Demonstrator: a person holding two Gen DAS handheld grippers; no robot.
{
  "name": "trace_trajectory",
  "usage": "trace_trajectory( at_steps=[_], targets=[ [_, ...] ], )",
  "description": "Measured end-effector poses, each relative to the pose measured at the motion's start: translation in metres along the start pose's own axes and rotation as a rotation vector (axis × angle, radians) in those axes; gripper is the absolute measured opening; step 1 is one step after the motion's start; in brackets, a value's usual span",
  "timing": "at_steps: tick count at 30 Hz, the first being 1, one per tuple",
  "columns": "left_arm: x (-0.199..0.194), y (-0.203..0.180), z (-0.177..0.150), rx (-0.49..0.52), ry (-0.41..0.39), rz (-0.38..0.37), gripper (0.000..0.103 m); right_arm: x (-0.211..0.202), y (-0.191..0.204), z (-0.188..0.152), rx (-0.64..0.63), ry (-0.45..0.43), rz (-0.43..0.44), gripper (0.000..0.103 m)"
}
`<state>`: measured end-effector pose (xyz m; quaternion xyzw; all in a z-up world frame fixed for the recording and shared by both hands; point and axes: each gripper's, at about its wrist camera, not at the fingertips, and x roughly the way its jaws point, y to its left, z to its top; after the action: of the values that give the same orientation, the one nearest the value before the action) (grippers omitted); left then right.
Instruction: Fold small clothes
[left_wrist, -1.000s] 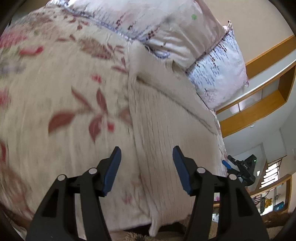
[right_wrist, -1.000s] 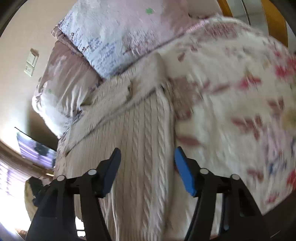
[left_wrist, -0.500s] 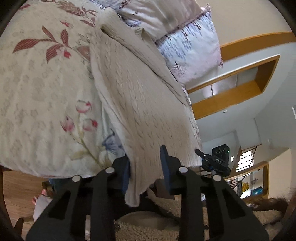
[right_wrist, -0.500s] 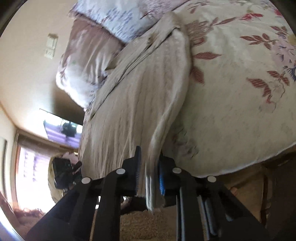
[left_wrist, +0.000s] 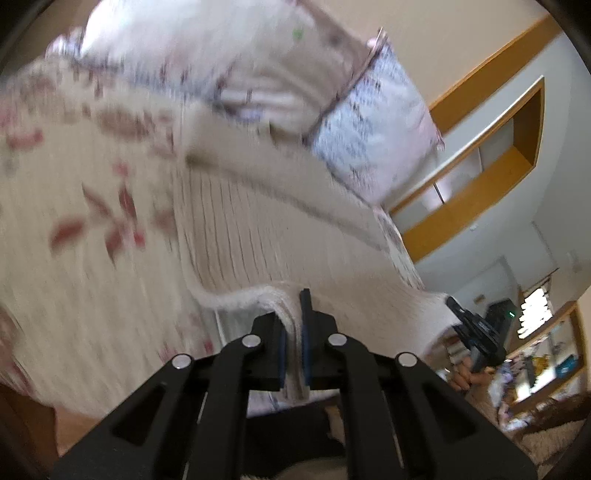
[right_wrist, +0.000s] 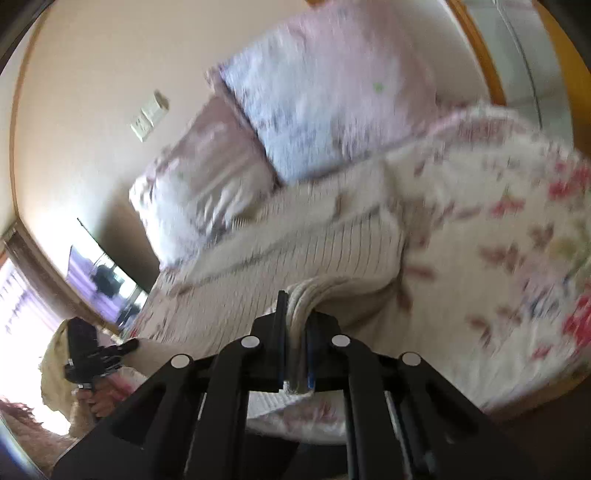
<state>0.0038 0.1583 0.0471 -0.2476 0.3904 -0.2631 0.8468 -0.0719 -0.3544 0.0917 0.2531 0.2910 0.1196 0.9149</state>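
A cream cable-knit sweater (left_wrist: 266, 221) lies flat on a floral bedspread (left_wrist: 74, 221), its collar end towards the pillows. My left gripper (left_wrist: 293, 332) is shut on the sweater's near hem at its left corner, and the cloth bunches between the blue pads. In the right wrist view the same sweater (right_wrist: 314, 254) stretches away, and my right gripper (right_wrist: 295, 332) is shut on the hem's right corner. Both corners are lifted off the bed, so the hem edge curls up. The other gripper shows at the far edge of each view (left_wrist: 476, 332) (right_wrist: 88, 350).
Two patterned pillows (left_wrist: 369, 140) (right_wrist: 325, 92) lean against the wall at the head of the bed. The bed's near edge drops off just below my grippers. A wooden-trimmed wall recess (left_wrist: 491, 140) and a window (right_wrist: 18, 295) lie beyond.
Both grippers went from wide open over the sweater to shut on its near hem, then rose and pulled the corners up. Both views tilted and blurred with the motion.
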Motion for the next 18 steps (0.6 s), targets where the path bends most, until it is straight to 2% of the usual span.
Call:
trace_trajectory(
  at_steps=[8, 13, 18],
  targets=[
    [-0.008, -0.02, 0.058, 0.099, -0.161, 0.102, 0.006, 0.001, 0.026, 0.03, -0.156, -0.174, -0.072, 0.008],
    [-0.003, -0.033, 0.094, 0.151, -0.22, 0.143, 0.006, 0.014, 0.044, 0.057, -0.251, -0.228, -0.125, 0.008],
    [0.013, -0.041, 0.131, 0.173, -0.257, 0.169, 0.006, 0.037, 0.051, 0.091, -0.285, -0.269, -0.146, 0.008]
  ],
)
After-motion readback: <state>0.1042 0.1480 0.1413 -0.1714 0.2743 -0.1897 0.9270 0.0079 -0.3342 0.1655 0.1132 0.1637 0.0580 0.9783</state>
